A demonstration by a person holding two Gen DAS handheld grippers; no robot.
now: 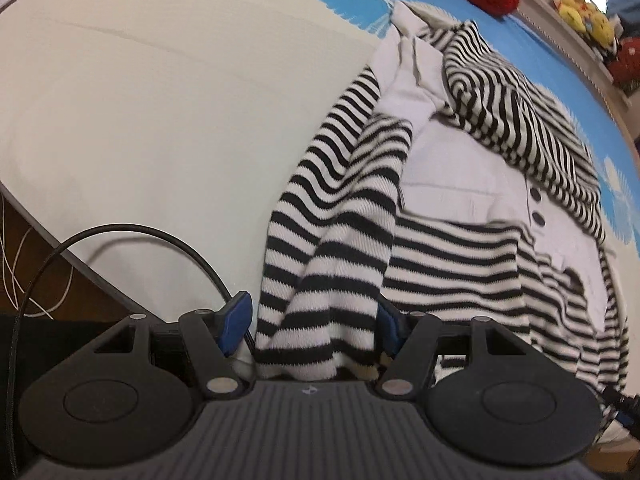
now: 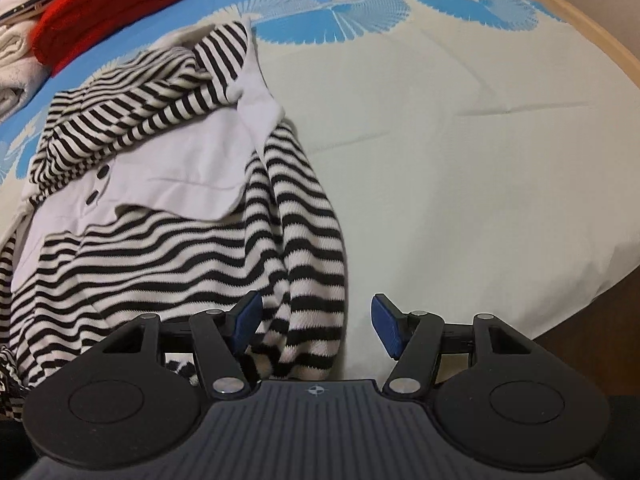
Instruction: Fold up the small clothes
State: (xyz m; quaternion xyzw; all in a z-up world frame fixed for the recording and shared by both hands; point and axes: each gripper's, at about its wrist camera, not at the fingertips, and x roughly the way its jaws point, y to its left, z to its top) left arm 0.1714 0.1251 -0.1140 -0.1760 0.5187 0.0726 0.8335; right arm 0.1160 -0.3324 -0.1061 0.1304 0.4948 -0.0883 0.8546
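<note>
- While both grippers point steeply down at the bed (image 2: 460,140), a black-and-white striped sweater (image 2: 192,248) with a white collar (image 2: 256,96) and dark buttons (image 2: 103,171) lies rumpled on the cream and blue bedsheet.
- Seen from the left wrist view, the left gripper (image 1: 314,328) stands partly open over the sweater's (image 1: 460,248) near edge; a striped sleeve (image 1: 336,248) runs down between its blue pads (image 1: 236,322), and the right-hand pad is pressed into the fabric while the left-hand pad stands clear of it.
- Seen from the right wrist view, the right gripper (image 2: 316,326) is also partly open, with the striped sleeve end (image 2: 308,320) between its pads (image 2: 386,326); the cloth sits against the left-hand pad and apart from the right-hand one.
- Neither gripper is clamped on the cloth.
- A folded red garment (image 2: 108,4) lies at the far end of the bed beside pale folded cloth (image 2: 16,72).
- Yellow plush toys (image 1: 584,8) sit on a ledge beyond the bed.
</note>
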